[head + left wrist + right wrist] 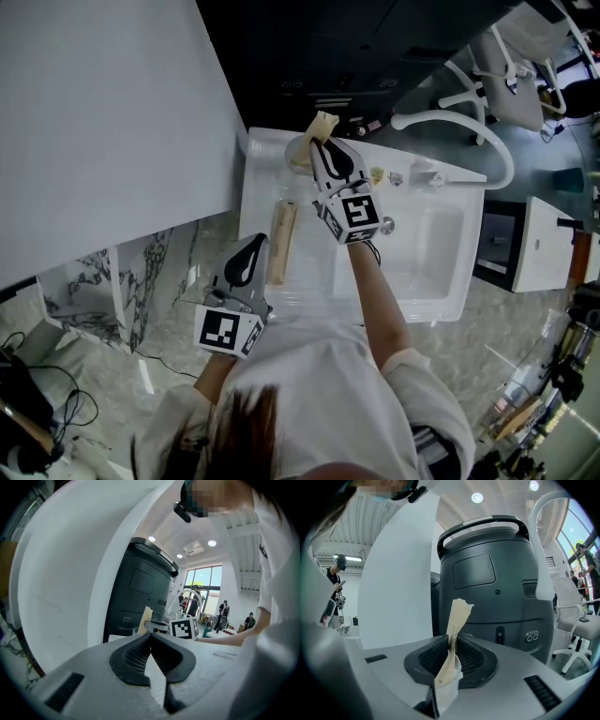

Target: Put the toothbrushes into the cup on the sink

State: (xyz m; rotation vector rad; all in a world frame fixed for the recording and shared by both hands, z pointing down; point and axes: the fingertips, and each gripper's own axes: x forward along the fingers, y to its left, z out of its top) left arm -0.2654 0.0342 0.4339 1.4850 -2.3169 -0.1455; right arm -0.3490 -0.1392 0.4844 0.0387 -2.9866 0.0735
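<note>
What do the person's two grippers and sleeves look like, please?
The left gripper and the right gripper are light grey, with black ribbed pads. Each carries a white cube with black square markers. The person wears a white shirt with elbow-length sleeves.

Right gripper [322,145], arm stretched forward, is clamped closed; left gripper [249,246] sits closed near the torso.

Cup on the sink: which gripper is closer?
Right. The right gripper sits at the cup, gripping a toothbrush; the left gripper is farther, at the sink's front edge.
</note>
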